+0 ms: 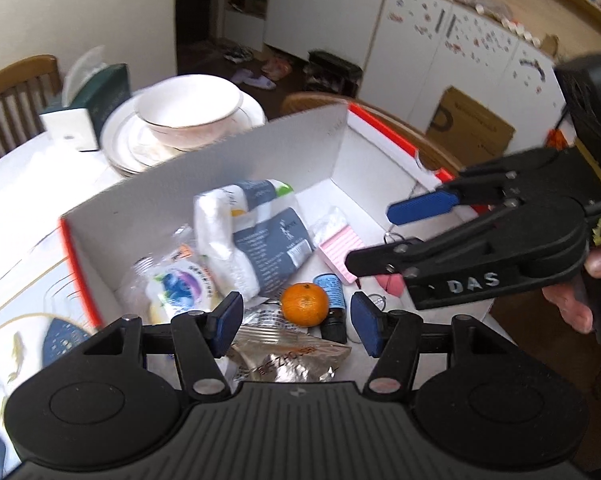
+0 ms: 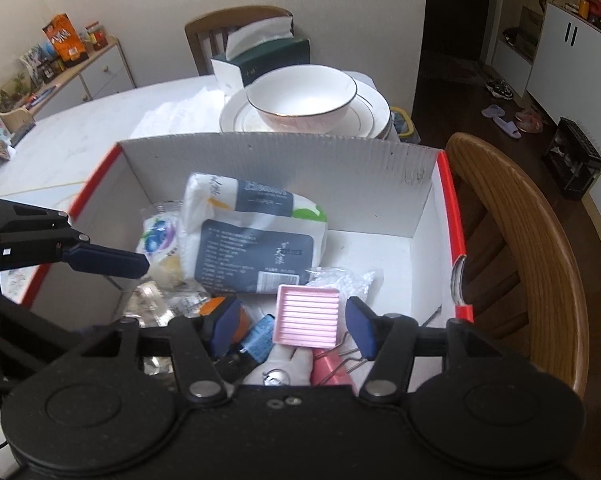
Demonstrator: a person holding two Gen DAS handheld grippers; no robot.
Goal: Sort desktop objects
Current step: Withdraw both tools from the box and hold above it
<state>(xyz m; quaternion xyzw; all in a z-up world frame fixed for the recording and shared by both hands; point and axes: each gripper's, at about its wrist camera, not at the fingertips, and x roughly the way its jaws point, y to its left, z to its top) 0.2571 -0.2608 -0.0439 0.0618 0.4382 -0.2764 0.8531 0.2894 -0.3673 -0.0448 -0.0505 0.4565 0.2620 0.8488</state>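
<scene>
Both grippers hover over the open box, jaws parted and holding nothing.

Left gripper: jaws stand moderately apart, nothing gripped; the mandarin and a blue-labelled bottle lie in the box below the gap, clear of the pads. Right gripper: jaws likewise apart, nothing gripped; the pink ribbed tray lies beneath and between them, a pink binder clip just nearer. The tissue pack lies beyond both jaws. Stacked bowl and plates stand on the table behind the box.

White table: box, plates
</scene>
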